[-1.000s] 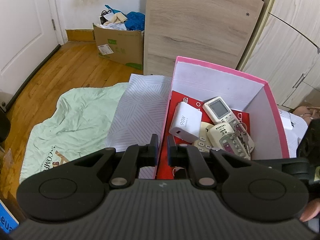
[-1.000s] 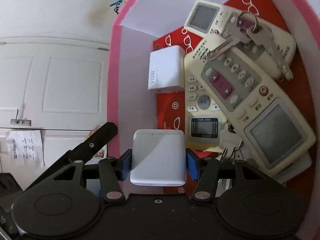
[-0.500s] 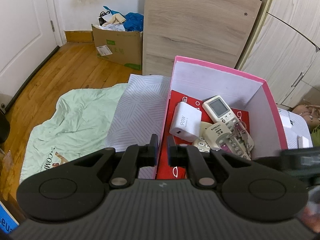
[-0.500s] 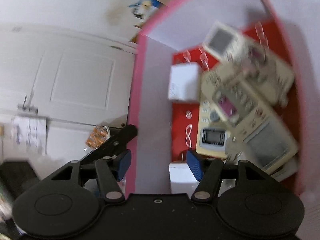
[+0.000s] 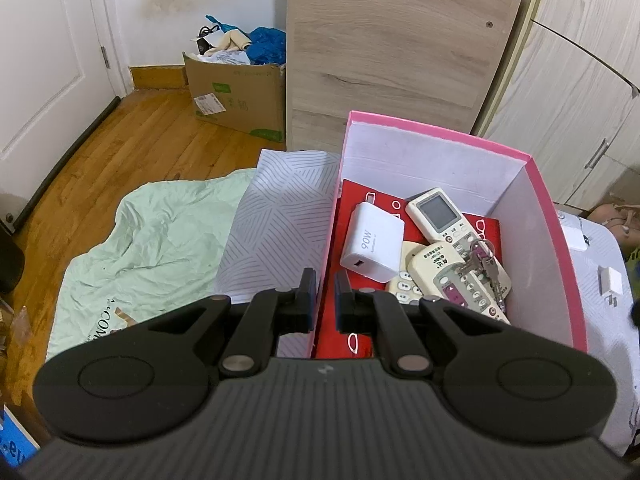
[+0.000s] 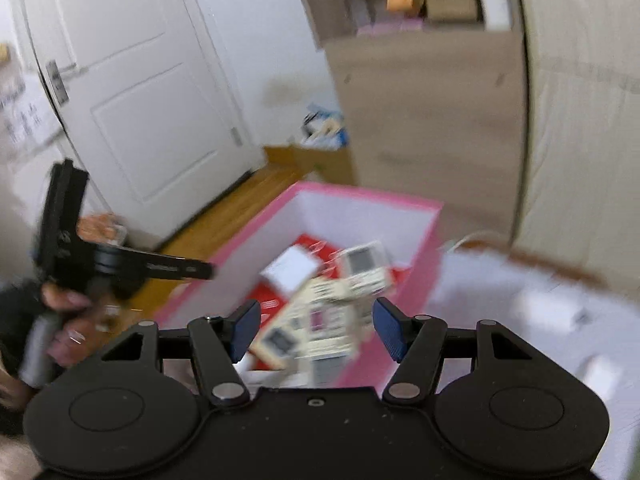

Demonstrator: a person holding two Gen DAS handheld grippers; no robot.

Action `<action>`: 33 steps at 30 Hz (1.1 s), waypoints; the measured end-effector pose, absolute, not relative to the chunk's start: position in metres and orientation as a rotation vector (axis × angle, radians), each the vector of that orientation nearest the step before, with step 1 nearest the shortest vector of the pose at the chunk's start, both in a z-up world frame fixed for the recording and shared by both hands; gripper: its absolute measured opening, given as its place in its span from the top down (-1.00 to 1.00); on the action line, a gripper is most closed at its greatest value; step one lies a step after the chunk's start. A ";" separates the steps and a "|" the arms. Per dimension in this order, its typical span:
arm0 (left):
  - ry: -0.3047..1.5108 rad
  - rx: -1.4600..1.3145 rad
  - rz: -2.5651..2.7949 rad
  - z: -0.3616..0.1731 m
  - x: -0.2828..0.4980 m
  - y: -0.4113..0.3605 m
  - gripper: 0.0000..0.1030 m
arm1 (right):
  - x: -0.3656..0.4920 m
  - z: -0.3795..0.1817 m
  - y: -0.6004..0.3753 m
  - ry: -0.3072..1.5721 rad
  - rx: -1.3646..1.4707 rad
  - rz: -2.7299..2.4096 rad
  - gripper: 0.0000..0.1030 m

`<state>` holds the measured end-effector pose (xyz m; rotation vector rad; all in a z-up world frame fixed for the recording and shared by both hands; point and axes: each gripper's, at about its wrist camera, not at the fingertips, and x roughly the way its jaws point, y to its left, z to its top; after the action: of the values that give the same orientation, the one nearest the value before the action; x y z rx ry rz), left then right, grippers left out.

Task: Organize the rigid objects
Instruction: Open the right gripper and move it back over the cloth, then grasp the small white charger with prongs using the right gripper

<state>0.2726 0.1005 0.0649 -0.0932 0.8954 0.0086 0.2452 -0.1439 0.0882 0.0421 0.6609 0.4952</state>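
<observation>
A pink box (image 5: 558, 248) holds a white 90W charger (image 5: 372, 246), several cream remotes (image 5: 440, 216) and a bunch of keys (image 5: 484, 258). My left gripper (image 5: 325, 296) is shut on the box's near left wall. My right gripper (image 6: 316, 330) is open and empty, raised above and behind the box (image 6: 256, 236); that view is blurred. The left gripper and the hand holding it (image 6: 64, 256) show at the left there. The white block dropped earlier is hidden by the left gripper.
The box sits on a patterned sheet (image 5: 276, 220) beside a green cloth (image 5: 152, 240). A cardboard box (image 5: 236, 100) and a wooden panel (image 5: 396, 52) stand behind. Small white items (image 5: 610, 282) lie right of the box. Wardrobe doors are at the right.
My right gripper opened, let the white block drop into the box, then pulled up and back out. The left gripper stayed clamped on the box wall.
</observation>
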 end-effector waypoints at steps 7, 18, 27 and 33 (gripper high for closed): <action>0.895 -0.088 0.012 0.065 0.273 0.099 0.87 | 0.236 0.079 -0.184 0.580 -0.037 0.315 -0.51; 0.895 -0.073 0.019 0.065 0.272 0.094 0.87 | 0.254 0.038 -0.267 0.598 0.066 0.101 -0.55; 0.896 -0.071 0.019 0.065 0.272 0.093 0.87 | 0.281 -0.015 -0.320 0.775 0.270 -0.065 -0.55; 0.895 -0.063 0.021 0.066 0.271 0.093 0.87 | 0.296 -0.038 -0.323 0.799 0.307 -0.074 -0.54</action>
<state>0.2712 0.0933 0.0657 -0.0628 0.8954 0.0211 0.2958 -0.3232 -0.0383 0.3068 0.7993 -0.0737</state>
